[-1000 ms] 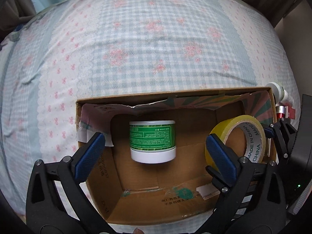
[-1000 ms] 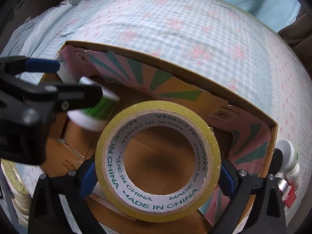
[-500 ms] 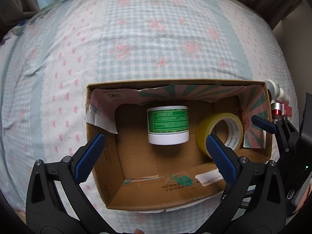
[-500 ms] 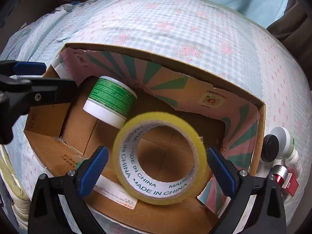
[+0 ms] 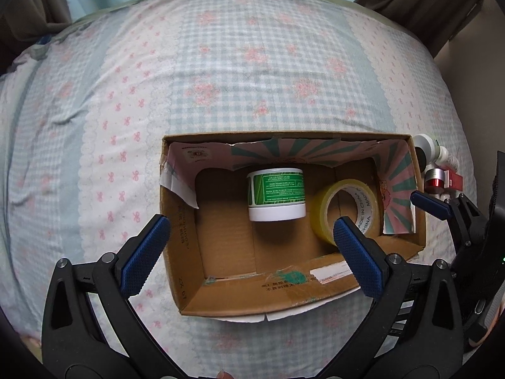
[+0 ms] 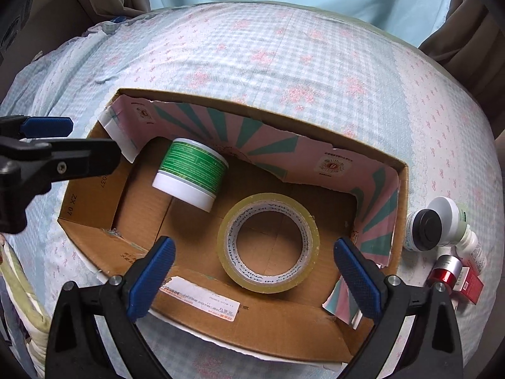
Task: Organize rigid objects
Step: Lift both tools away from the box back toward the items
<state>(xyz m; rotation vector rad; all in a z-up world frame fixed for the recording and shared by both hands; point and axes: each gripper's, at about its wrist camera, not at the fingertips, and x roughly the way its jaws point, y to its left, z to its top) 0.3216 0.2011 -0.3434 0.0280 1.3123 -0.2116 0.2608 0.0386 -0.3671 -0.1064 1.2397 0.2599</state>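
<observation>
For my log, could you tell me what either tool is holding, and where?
Nothing: the left tool and right tool are open; the yellow tape roll lies free in the cardboard box.

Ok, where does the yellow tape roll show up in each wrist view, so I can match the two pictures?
Left wrist: the yellow tape roll stands on edge at the right end of the cardboard box, partly behind the right fingertip.
Right wrist: the roll sits centre frame inside the box, between the open jaws, untouched.
Shared landmark: the green-labelled white jar, left of the roll.
</observation>
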